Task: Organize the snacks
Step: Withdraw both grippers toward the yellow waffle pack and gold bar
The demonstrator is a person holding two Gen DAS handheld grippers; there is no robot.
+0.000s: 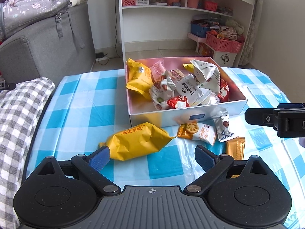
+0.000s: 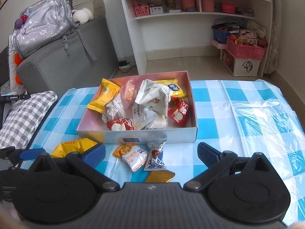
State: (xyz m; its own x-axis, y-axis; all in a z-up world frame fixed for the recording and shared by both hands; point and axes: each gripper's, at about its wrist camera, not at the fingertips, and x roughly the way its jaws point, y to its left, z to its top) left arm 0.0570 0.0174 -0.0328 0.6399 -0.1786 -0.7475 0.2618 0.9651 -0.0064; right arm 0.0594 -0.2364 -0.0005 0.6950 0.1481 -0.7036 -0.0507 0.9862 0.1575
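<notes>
A shallow white box [image 1: 190, 115] [image 2: 181, 134] with a pink inside stands on the blue-checked table and holds several snack packets. In front of it lie a big yellow packet [image 1: 136, 143] [image 2: 73, 147], an orange-and-white lotus-root packet [image 1: 197, 132] [image 2: 132, 155], a small blue-and-white packet [image 1: 223, 126] [image 2: 155, 159] and a gold packet [image 1: 235, 147] [image 2: 160, 176]. My left gripper [image 1: 152, 157] is open, its left pad beside the yellow packet's end. My right gripper [image 2: 151, 155] is open over the small packets, touching none; its finger [image 1: 274, 117] shows at the right edge of the left wrist view.
A grey-checked cushion [image 1: 19, 118] [image 2: 22, 114] lies at the table's left edge. Behind stand a grey sofa [image 1: 47, 43] with a backpack [image 2: 43, 24] and a white shelf unit [image 1: 171, 9] with pink baskets [image 2: 246, 50]. Clear plastic film [image 2: 263, 118] covers the tablecloth at right.
</notes>
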